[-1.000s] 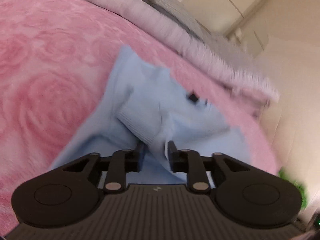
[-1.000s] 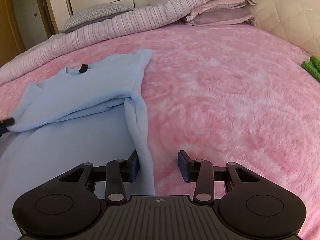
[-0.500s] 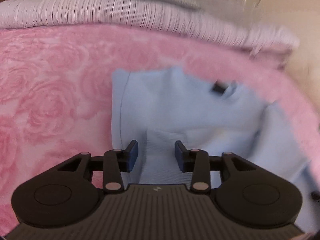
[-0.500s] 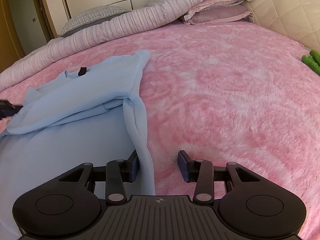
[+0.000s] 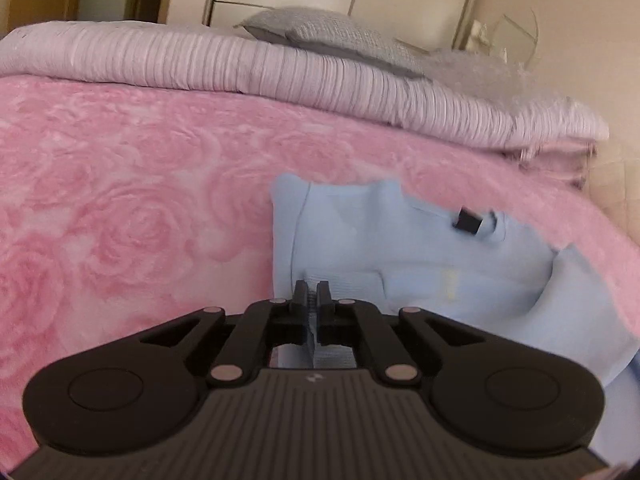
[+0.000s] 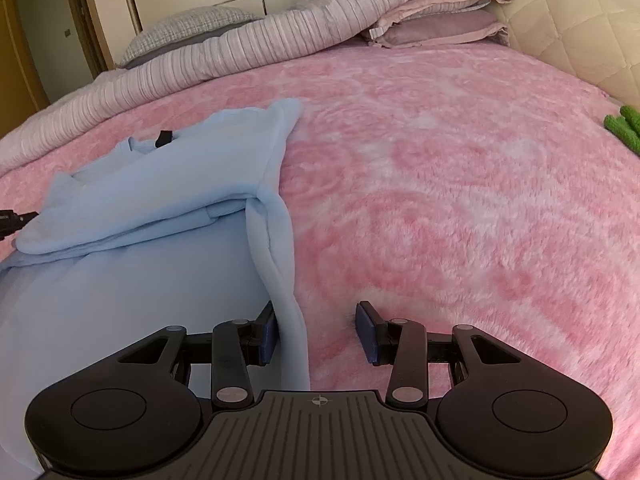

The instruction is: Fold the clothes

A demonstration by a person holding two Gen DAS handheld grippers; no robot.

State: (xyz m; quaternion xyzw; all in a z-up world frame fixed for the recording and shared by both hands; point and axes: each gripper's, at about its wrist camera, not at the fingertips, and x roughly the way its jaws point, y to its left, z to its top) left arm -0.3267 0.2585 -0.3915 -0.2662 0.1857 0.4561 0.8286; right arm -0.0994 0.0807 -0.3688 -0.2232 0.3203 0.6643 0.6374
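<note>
A light blue sweatshirt point(image 6: 160, 184) lies partly folded on the pink rose-patterned blanket point(image 6: 440, 184), neck with a black tag point(image 6: 164, 138) toward the far side. In the left wrist view the sweatshirt point(image 5: 400, 248) lies ahead, and my left gripper point(image 5: 312, 296) is shut on its ribbed cuff or hem. My right gripper point(image 6: 316, 328) is open low over the blanket, the sweatshirt's right side edge point(image 6: 288, 304) running between its fingers. The left gripper's tip point(image 6: 12, 220) shows at the left edge.
A striped pale pink duvet point(image 6: 240, 48) and grey pillows point(image 6: 188, 28) lie along the bed's far side. A padded cream headboard point(image 6: 580, 28) stands on the right. A green object point(image 6: 624, 128) lies at the right edge. Wardrobe doors stand behind.
My left gripper swung round, opened, then closed on the ribbed blue edge. My right gripper stayed open and nearly still by the sweatshirt's side edge.
</note>
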